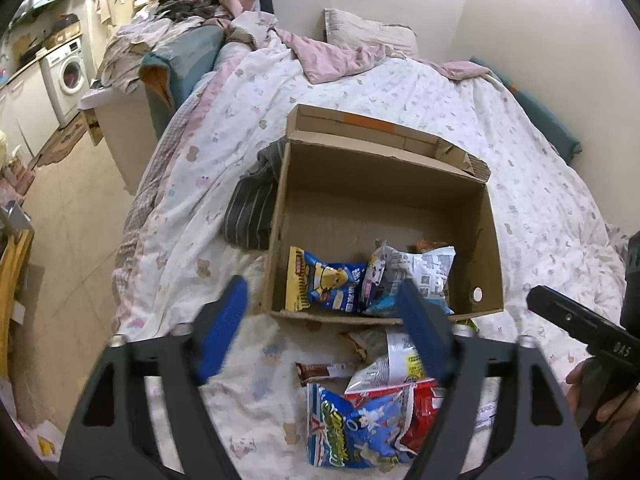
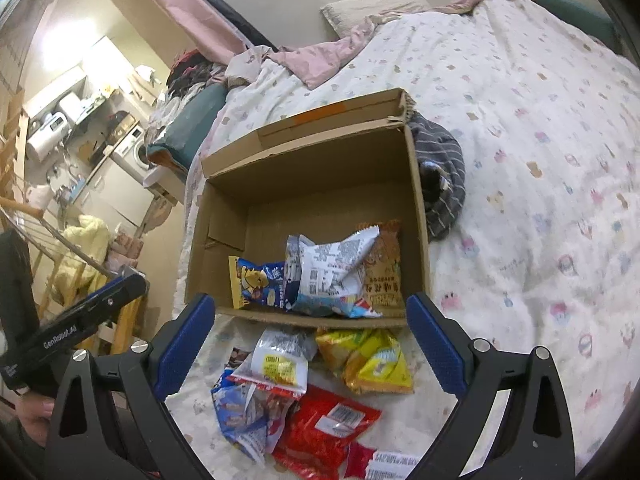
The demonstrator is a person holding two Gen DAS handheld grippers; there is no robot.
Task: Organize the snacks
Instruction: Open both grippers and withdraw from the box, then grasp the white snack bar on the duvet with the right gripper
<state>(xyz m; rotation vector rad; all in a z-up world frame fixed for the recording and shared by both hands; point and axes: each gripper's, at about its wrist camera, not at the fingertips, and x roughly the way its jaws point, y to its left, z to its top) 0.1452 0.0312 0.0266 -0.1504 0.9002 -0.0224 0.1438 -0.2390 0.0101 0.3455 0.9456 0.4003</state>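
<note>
An open cardboard box (image 1: 384, 188) (image 2: 320, 184) stands on the bed. It holds a blue and yellow snack bag (image 1: 324, 284) (image 2: 256, 280), a white printed bag (image 1: 412, 272) (image 2: 332, 272) and an orange-brown bag (image 2: 386, 272). In front of the box lie loose snacks: a blue bag (image 1: 352, 428) (image 2: 240, 412), a red bag (image 1: 420, 420) (image 2: 328, 428), a white bag with a yellow label (image 2: 280, 360) and a yellow bag (image 2: 368, 360). My left gripper (image 1: 324, 320) is open and empty above the loose pile. My right gripper (image 2: 312, 340) is open and empty above the pile.
A grey striped cloth (image 1: 252, 208) (image 2: 440, 176) lies beside the box. The bed's patterned quilt (image 1: 400, 92) has a pillow (image 1: 368, 32) at its head. The floor (image 1: 68, 208) and a washing machine (image 1: 66, 76) are on the left.
</note>
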